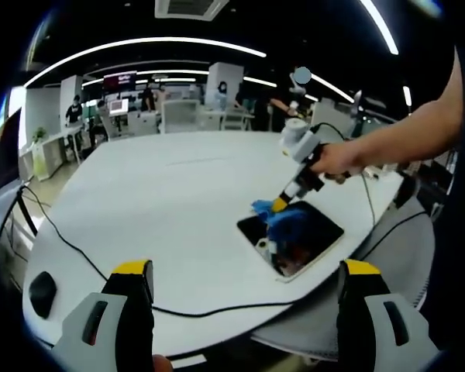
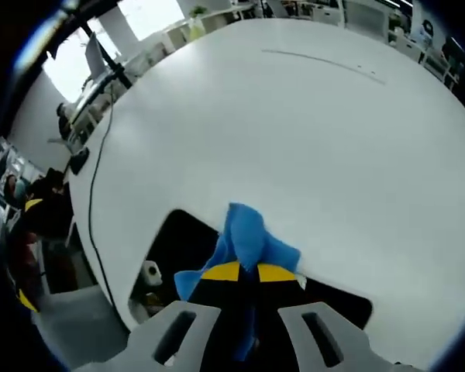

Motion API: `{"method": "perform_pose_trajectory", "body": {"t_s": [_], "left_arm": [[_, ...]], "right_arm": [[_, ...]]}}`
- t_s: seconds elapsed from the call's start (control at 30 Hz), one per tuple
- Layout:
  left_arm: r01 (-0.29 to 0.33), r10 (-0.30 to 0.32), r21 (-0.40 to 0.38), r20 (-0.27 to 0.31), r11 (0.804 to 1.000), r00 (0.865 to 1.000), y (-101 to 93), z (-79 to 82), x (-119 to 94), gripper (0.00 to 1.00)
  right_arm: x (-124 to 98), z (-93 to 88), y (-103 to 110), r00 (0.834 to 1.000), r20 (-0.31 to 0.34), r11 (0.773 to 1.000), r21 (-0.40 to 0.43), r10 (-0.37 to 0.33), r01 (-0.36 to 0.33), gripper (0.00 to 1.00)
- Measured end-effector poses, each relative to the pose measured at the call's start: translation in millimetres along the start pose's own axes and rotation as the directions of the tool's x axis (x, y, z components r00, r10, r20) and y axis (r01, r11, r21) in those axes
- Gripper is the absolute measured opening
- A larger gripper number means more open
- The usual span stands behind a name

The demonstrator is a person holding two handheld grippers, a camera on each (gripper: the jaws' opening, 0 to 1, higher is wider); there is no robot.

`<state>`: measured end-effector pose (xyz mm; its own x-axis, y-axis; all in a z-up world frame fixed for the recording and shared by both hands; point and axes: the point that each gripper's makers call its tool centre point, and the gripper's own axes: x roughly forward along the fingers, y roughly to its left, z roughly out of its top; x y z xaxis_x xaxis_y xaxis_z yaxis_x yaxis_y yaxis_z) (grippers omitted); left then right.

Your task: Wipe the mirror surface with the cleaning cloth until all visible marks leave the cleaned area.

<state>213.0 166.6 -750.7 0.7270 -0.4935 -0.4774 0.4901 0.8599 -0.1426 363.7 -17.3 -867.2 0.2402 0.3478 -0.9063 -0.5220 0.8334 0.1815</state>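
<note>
Mirror point(image 1: 293, 234) under blue cloth point(image 2: 248, 240); black cable point(image 1: 85, 256) crosses the table point(image 1: 178, 194).

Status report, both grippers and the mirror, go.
Right gripper shut on blue cloth, pressing it on the mirror. Left gripper open, held back off the table. Black cable across the table, apart from the mirror.

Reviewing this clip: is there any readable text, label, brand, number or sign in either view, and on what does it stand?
None can be read.
Red sign on the far office wall, left gripper view: lettering too small and blurred to read.
Mirror, blue cloth, white table, right tool, left tool: no text seen on them.
</note>
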Motion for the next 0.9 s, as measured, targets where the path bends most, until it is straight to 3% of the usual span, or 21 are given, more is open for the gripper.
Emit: {"method": "perform_pose_trajectory", "body": {"t_s": [0.13,0.27,0.47,0.9], "left_arm": [[0.007,-0.007,0.004,-0.005,1.000,1.000,-1.5,-1.2,1,1.00],[0.011,-0.011,0.009,-0.009,1.000,1.000,-2.8,0.0,1,1.00],[0.010,-0.010,0.017,-0.001,1.000,1.000,-1.1,6.5,2,1.00],[0.013,-0.013,0.024,-0.009,1.000,1.000,-1.2,2.8,0,1.00]], "right_arm": [[1,1.1,-1,1.000,0.014,1.000,0.006,0.006,-0.006,0.00],[2,1.8,-3,0.999,0.022,0.998,0.062,0.032,-0.033,0.00],[-4,-2.3,-6,1.000,0.024,0.998,0.051,0.018,-0.020,0.00],[-10,-12.2,-25,1.000,0.016,0.998,0.067,0.002,-0.003,0.00]]}}
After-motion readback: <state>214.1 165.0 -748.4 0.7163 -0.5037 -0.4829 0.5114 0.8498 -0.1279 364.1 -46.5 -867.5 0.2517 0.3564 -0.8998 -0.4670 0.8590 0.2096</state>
